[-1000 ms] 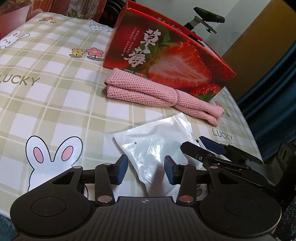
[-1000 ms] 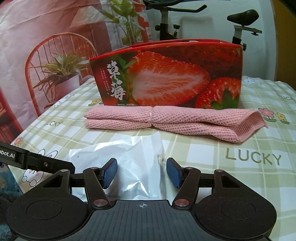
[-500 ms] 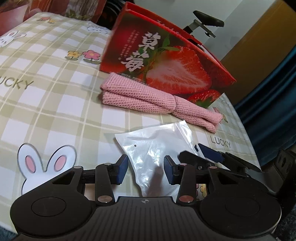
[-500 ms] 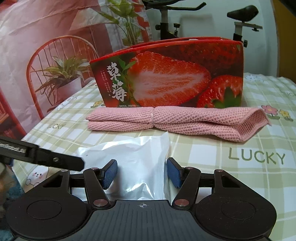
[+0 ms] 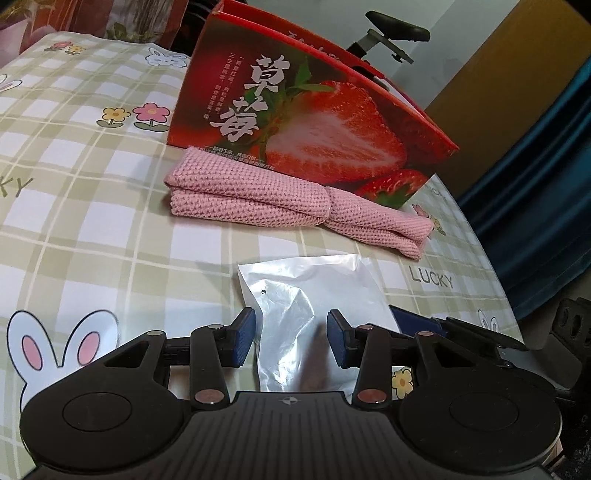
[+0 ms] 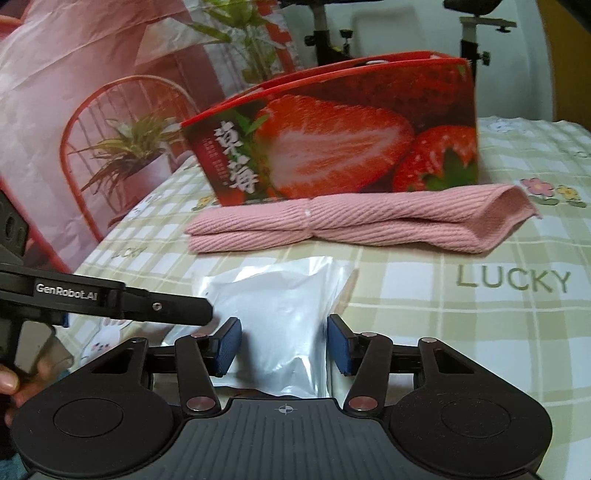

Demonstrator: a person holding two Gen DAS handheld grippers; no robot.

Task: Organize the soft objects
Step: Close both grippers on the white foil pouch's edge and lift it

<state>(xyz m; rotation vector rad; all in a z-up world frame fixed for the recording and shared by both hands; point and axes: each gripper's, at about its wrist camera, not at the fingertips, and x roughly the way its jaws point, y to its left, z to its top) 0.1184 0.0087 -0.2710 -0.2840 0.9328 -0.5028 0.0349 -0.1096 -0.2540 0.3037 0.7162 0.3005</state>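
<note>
A white plastic packet (image 5: 314,299) lies on the checked tablecloth (image 5: 92,206) near the front edge. My left gripper (image 5: 291,338) is open, its blue pads on either side of the packet's near end. My right gripper (image 6: 284,345) is open too, its pads straddling the same packet (image 6: 280,306) from the other side. A folded pink knitted cloth (image 5: 288,203) lies beyond the packet, against a red strawberry box (image 5: 306,122). The cloth (image 6: 351,225) and box (image 6: 343,144) also show in the right wrist view.
The right gripper's arm (image 5: 461,328) reaches in at the packet's right in the left wrist view; the left gripper's arm (image 6: 110,299) crosses in at the left in the right wrist view. A red wire chair (image 6: 122,122) and exercise bike (image 5: 391,33) stand beyond the table.
Both grippers have moved forward and closer to the packet, so it sits deeper between each pair of pads. The jaws have stayed open. Cloth and box have not moved.
</note>
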